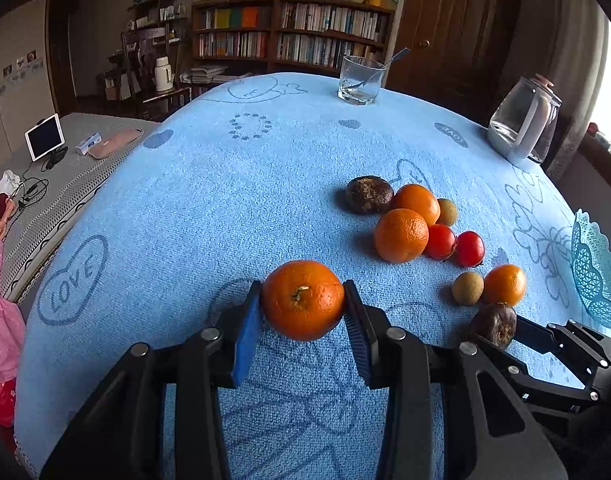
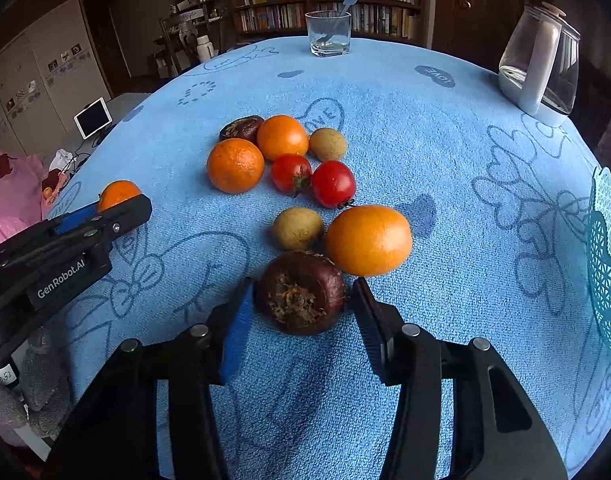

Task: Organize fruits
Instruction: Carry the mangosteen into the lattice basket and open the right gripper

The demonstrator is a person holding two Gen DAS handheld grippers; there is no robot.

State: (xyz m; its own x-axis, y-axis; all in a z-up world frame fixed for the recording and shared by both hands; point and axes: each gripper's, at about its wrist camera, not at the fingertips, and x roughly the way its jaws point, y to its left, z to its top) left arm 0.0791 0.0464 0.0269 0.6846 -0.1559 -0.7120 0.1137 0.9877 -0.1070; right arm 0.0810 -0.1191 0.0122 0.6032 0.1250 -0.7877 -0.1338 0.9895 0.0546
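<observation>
My left gripper (image 1: 303, 304) is shut on an orange (image 1: 302, 299) over the blue cloth; it also shows in the right wrist view (image 2: 117, 195). My right gripper (image 2: 301, 300) has its jaws around a dark brown fruit (image 2: 300, 292), pads touching or nearly touching its sides; this fruit also shows in the left wrist view (image 1: 494, 323). Beside it lie an orange (image 2: 368, 240) and a kiwi (image 2: 297, 228). Further back sit two tomatoes (image 2: 332, 183), two oranges (image 2: 235, 165), a kiwi (image 2: 327, 144) and another dark fruit (image 2: 241, 128).
A teal lace-pattern basket (image 2: 607, 264) stands at the table's right edge. A glass with a spoon (image 2: 328, 34) is at the far edge and a glass kettle (image 2: 541, 66) at the far right. A tablet (image 1: 44, 136) sits on a side surface left.
</observation>
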